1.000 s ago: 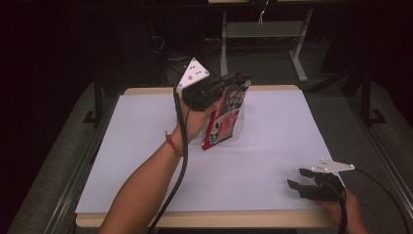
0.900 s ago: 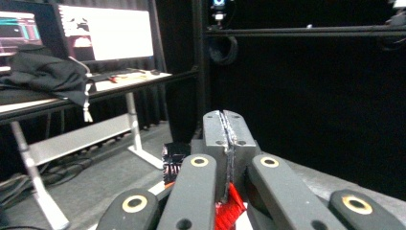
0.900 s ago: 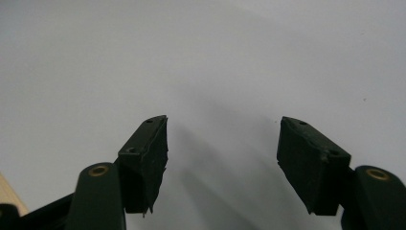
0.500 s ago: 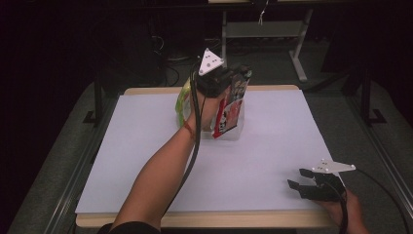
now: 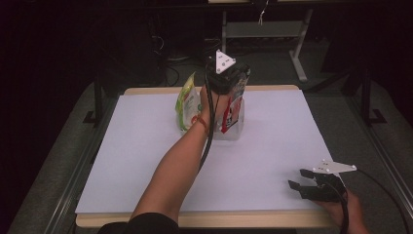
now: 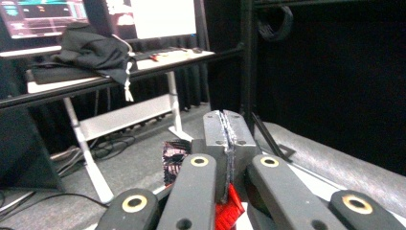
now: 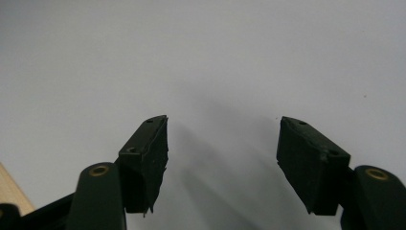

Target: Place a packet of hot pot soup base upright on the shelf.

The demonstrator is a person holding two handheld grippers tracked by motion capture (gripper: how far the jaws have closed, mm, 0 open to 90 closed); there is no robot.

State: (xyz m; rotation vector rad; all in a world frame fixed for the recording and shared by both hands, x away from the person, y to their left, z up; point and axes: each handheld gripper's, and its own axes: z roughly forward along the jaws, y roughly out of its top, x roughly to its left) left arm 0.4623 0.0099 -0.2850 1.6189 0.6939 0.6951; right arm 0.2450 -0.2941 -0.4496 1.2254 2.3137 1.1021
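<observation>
Table (image 5: 122, 170) white, dark room; left claw (image 6: 225, 125) clamps red packet (image 5: 229, 113); right claw (image 7: 222, 158) wide.

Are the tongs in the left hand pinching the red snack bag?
Touching. In the left gripper view the left tongs stand shut with the red snack bag squeezed between the jaws; the high view shows them at its top edge.

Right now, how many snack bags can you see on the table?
2. A green bag stands at the far edge; a red bag sits beside it in a clear box, pinched by the left claw. More may hide behind the arm.
</observation>
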